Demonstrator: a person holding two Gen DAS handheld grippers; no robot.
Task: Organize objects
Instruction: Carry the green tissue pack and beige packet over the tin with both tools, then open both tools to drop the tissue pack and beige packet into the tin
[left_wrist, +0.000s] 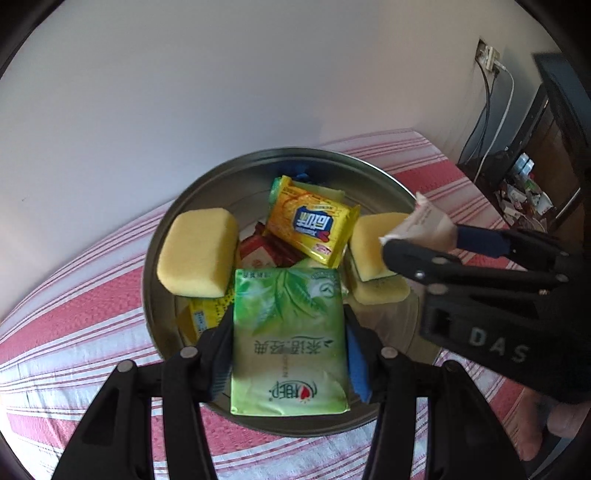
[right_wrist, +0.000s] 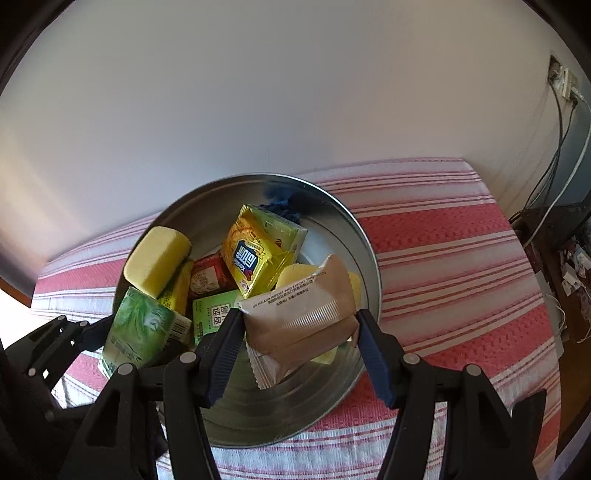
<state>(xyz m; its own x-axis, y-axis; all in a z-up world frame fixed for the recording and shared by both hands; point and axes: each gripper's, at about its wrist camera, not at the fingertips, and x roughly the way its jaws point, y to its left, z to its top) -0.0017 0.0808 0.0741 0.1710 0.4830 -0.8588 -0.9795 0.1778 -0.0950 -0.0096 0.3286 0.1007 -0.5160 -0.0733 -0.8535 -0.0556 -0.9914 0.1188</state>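
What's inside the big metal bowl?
In the bowl: two yellow sponges, a yellow packet, a red packet, a small green box and something blue at the back. The bottom is mostly covered.

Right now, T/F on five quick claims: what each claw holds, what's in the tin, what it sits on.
1. The left claw grips a green tissue pack. True.
2. The right claw is empty. False: it is shut on a tan packet.
3. The round metal tin holds only sponges. False: besides a yellow sponge, a yellow snack pack and a red packet lie in it.
4. The tin sits on a red and white striped cloth. True.
5. Both held items hang over the tin. True.
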